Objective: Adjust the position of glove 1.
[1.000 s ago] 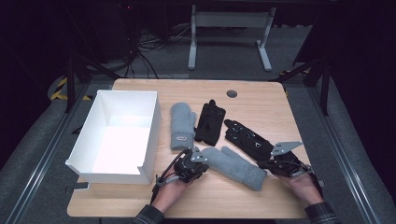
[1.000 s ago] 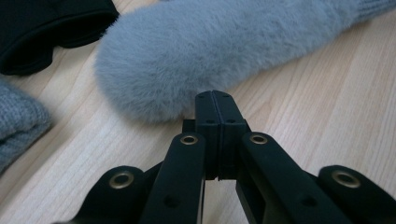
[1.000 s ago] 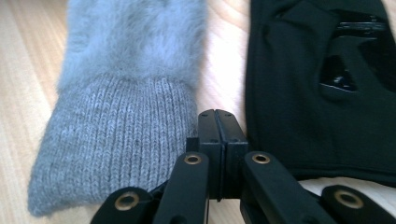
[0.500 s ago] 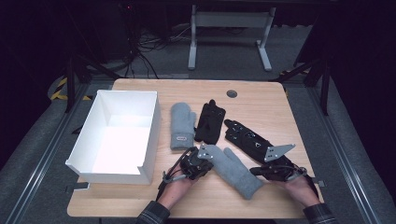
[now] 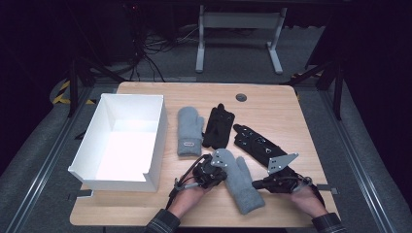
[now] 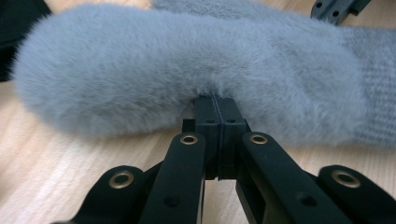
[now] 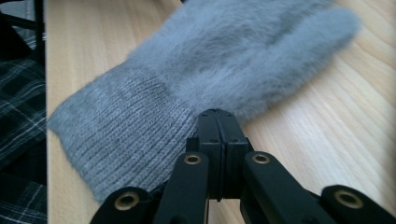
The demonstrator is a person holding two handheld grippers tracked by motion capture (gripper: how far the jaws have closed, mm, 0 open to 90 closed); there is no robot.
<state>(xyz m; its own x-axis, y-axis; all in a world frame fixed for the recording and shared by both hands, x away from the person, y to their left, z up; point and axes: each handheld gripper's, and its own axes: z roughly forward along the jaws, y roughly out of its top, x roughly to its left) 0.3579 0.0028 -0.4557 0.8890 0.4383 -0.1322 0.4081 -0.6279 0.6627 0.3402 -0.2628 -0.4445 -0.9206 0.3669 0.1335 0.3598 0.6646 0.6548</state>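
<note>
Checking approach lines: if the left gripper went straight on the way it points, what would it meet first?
The left gripper, jaws shut, would meet the fluffy grey mitten at once; it seems already against its edge.

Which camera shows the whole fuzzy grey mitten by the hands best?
The high view: the whole mitten lies on the table. The left gripper view shows its furry side, the right gripper view its knit cuff and thumb.

On the table (image 5: 272, 104) lie two grey mittens, one (image 5: 242, 182) near the front and one (image 5: 189, 131) farther back, two black gloves (image 5: 218, 126) (image 5: 255, 144), and one white box (image 5: 127, 141).
</note>
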